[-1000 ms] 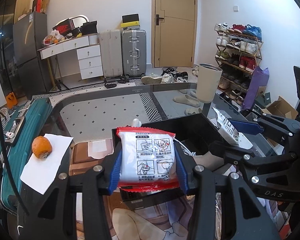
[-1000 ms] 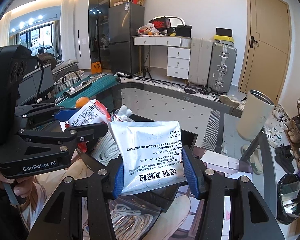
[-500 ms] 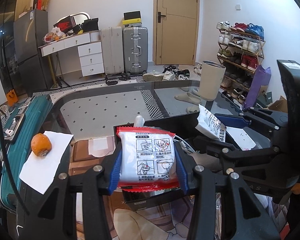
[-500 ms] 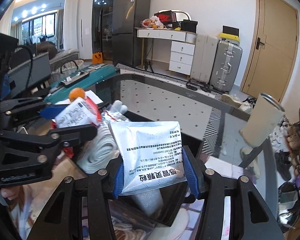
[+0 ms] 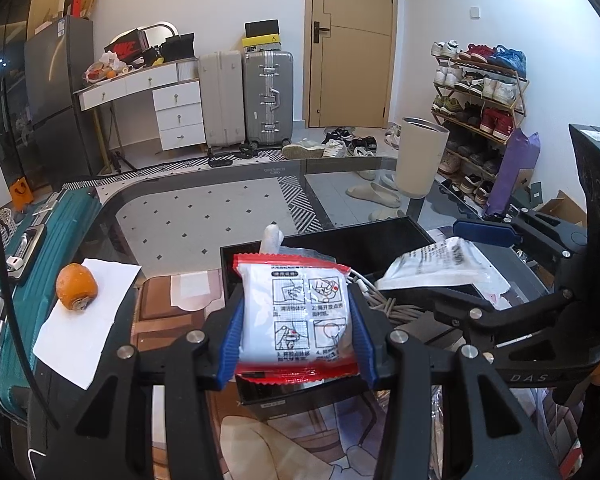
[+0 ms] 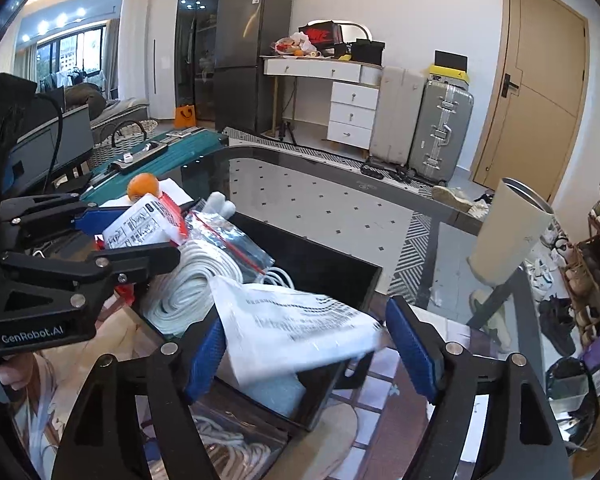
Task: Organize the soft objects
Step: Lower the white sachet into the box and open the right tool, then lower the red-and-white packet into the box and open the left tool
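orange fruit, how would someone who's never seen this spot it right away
Start at the teal suitcase along the left edge of the left wrist view. Beside it a white sheet of paper lies on the glass table. The orange fruit sits on the paper's far end, the only round, bright orange thing there.

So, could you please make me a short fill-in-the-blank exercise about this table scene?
1. The left gripper is shut on a red-edged white ____.
2. The orange fruit lies on a white ____.
3. The coiled white cable is inside the black ____.
4. The printed white pouch tilts over the box between the right gripper's opening ____.

Missing words: packet; paper; box; jaws
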`<state>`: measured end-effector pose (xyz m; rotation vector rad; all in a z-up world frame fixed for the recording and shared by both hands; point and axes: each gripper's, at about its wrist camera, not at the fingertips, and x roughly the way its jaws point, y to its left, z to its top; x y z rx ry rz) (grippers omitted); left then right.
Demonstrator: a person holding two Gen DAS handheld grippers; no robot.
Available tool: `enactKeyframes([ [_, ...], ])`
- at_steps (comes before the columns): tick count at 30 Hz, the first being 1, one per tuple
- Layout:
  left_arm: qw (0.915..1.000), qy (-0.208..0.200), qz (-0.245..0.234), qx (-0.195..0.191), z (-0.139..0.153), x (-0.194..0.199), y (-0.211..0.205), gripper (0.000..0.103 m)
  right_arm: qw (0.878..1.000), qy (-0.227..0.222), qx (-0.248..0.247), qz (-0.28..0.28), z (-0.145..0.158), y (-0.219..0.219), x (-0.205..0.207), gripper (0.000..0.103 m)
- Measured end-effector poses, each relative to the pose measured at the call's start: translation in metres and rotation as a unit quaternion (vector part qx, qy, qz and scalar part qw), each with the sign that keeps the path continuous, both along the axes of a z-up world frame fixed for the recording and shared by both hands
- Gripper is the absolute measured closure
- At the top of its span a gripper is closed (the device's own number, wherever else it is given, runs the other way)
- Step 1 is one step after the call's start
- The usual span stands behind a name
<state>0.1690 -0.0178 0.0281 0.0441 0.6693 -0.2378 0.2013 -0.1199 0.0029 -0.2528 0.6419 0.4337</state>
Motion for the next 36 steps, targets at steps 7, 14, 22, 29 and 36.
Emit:
enactKeyframes([
  [7, 1.0, 0.001, 0.0, 0.001, -0.002, 0.0, -0.001, 0.057, 1.0, -0.003, 0.002, 0.008, 0.003, -0.001, -0.006, 0.023],
  [14, 0.9999, 0.009, -0.011, 0.003, -0.006, 0.004, -0.007, 0.057, 1.0, -0.004, 0.007, 0.002, 0.005, -0.008, -0.014, 0.016],
  [22, 0.9995, 0.021, -0.02, 0.01, -0.008, 0.005, -0.016, 0.044, 1.0, -0.011, 0.013, -0.009, 0.01, -0.017, -0.025, 0.01],
  [29, 1.0, 0.002, -0.002, 0.008, 0.0, -0.008, -0.009, 0.004, 0.999, -0.014, 0.023, -0.021, 0.014, -0.024, -0.042, 0.006],
  [36, 1.0, -0.006, 0.005, 0.003, 0.003, -0.028, 0.0, 0.0, 0.998, -0.011, 0.04, -0.036, 0.014, -0.033, -0.064, 0.001],
])
